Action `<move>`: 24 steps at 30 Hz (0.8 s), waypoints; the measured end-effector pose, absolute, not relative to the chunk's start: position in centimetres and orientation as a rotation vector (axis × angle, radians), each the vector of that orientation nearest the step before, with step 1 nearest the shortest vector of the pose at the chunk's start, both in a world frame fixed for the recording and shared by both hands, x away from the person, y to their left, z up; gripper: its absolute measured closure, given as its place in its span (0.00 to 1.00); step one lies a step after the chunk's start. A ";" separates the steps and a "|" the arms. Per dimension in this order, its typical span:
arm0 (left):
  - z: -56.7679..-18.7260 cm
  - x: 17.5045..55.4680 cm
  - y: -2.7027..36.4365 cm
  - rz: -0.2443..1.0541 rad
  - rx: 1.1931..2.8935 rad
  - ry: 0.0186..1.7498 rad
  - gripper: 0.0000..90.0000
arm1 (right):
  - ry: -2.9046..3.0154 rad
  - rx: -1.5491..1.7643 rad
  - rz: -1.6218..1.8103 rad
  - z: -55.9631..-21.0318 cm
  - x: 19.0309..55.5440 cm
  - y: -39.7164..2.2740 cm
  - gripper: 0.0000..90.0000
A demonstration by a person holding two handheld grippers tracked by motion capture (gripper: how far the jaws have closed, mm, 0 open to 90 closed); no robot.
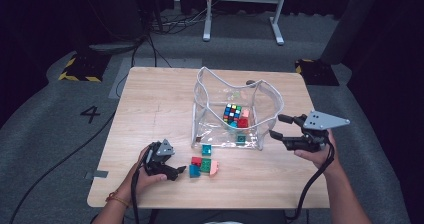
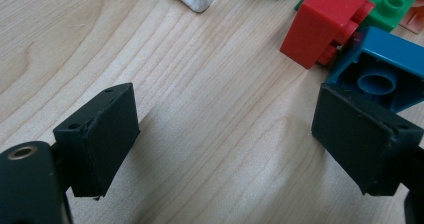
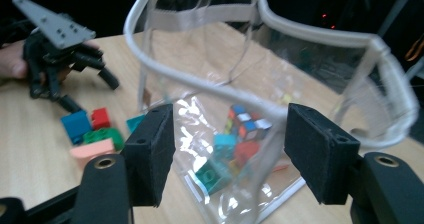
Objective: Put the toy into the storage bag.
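While the left gripper [image 1: 176,171] rests open beside the blue brick [image 1: 194,170] on the desk [image 1: 150,109], the right gripper [image 1: 280,126] stands open at the clear bag [image 1: 265,96].

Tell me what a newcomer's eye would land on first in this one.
The clear pouch standing open mid-table, with a colourful puzzle cube and a few blocks inside. Next, the loose blocks in front of it, beside the open left gripper. The open right gripper hovers at the pouch's right side.
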State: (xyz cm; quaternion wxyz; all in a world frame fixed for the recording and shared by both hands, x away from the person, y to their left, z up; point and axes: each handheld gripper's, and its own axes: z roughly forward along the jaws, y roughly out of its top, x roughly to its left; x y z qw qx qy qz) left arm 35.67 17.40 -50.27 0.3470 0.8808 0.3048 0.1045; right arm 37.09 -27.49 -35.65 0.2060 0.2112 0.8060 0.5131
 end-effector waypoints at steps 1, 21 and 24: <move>-50.3 35.7 17.4 0.271 2.284 0.792 0.13 | 2.254 0.581 1.431 -36.1 36.8 -27.4 0.42; -50.3 35.5 17.4 0.267 2.276 0.809 0.13 | 2.692 0.407 1.298 -46.4 35.4 -17.2 0.42; -50.3 35.5 17.4 0.267 2.276 0.808 0.13 | 2.720 0.371 1.297 -47.7 35.5 -15.4 0.39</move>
